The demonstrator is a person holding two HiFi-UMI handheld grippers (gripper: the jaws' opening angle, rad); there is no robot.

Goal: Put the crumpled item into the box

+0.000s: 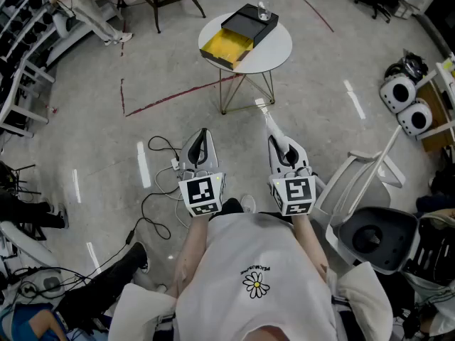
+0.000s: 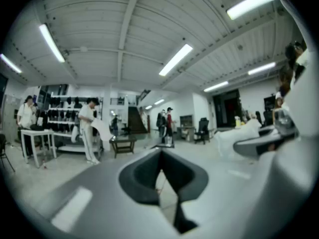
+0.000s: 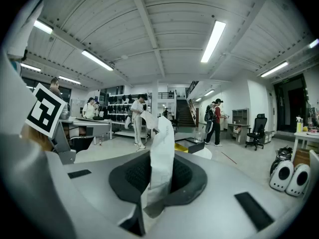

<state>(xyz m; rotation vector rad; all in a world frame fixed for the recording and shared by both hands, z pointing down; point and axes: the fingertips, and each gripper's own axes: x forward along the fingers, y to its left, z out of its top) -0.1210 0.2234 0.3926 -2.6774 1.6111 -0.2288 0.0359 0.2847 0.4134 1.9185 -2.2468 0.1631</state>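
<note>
A black box (image 1: 238,34) with a yellow inside lies open on a round white table (image 1: 281,48) some way ahead of me. My right gripper (image 1: 274,139) is shut on a crumpled white paper strip (image 1: 269,121) that sticks out past its tips. In the right gripper view the paper (image 3: 162,148) stands upright between the jaws, and the box (image 3: 192,146) shows beyond it. My left gripper (image 1: 204,133) is held level beside the right one. In the left gripper view the left gripper (image 2: 160,158) is shut with nothing in it.
A white chair (image 1: 370,212) stands close at my right. Cables (image 1: 160,183) lie on the floor at my left. A red tape line (image 1: 178,94) runs toward the table's wire legs. A glass (image 1: 263,9) stands by the box. Several people stand far off.
</note>
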